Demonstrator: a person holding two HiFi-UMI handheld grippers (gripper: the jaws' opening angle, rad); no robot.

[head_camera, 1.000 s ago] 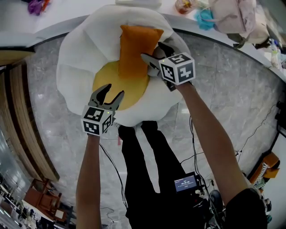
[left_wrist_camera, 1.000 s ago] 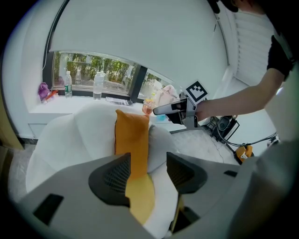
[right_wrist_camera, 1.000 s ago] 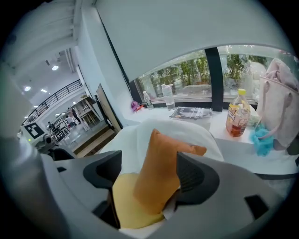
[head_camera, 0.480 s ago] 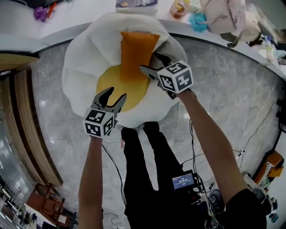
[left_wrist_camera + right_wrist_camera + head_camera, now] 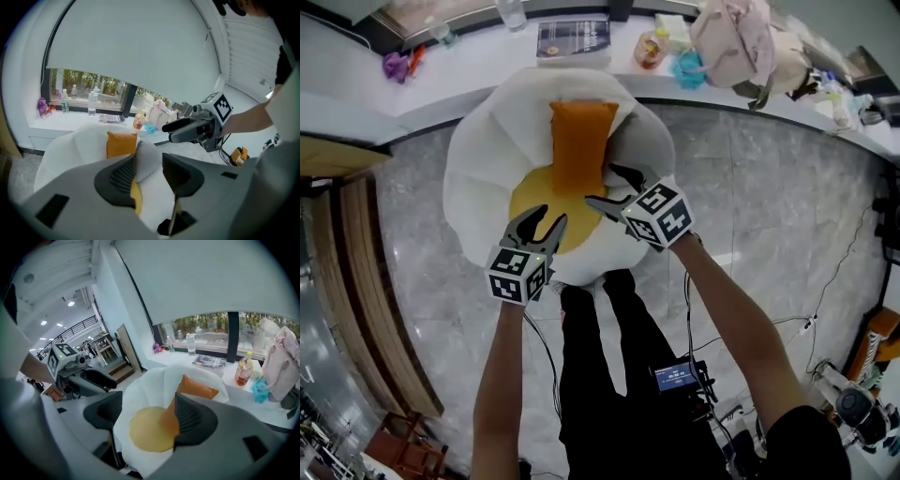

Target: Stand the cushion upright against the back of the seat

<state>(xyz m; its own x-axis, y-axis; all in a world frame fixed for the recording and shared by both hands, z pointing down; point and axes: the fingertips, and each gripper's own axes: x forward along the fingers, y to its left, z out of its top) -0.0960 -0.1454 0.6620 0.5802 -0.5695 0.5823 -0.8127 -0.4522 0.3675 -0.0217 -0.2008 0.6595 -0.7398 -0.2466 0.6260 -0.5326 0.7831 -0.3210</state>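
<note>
An orange cushion (image 5: 578, 141) (image 5: 121, 144) (image 5: 197, 387) stands upright against the back of the white petal-shaped seat (image 5: 478, 178), above its round yellow seat pad (image 5: 534, 192) (image 5: 147, 427). My left gripper (image 5: 542, 218) (image 5: 149, 159) hangs over the seat's front edge. Its jaws have just been closing, but a gap remains with nothing in it. My right gripper (image 5: 602, 185) (image 5: 147, 401) hovers in front of the cushion's lower right, open and empty, apart from the cushion. Each gripper shows in the other's view: the right gripper (image 5: 168, 132), the left gripper (image 5: 111, 382).
Behind the seat runs a white window ledge (image 5: 469, 70) with a magazine (image 5: 572, 39), bottles (image 5: 652, 47), a blue item (image 5: 689, 67) and a pink bag (image 5: 736, 42). Grey marble floor (image 5: 769, 187) surrounds the seat. Wooden steps (image 5: 356, 281) lie at the left. The person's black-trousered legs (image 5: 609, 366) stand below.
Both grippers have drawn back from the seat toward the person and risen. The right one has left the cushion's side. The cushion stays standing against the back.
</note>
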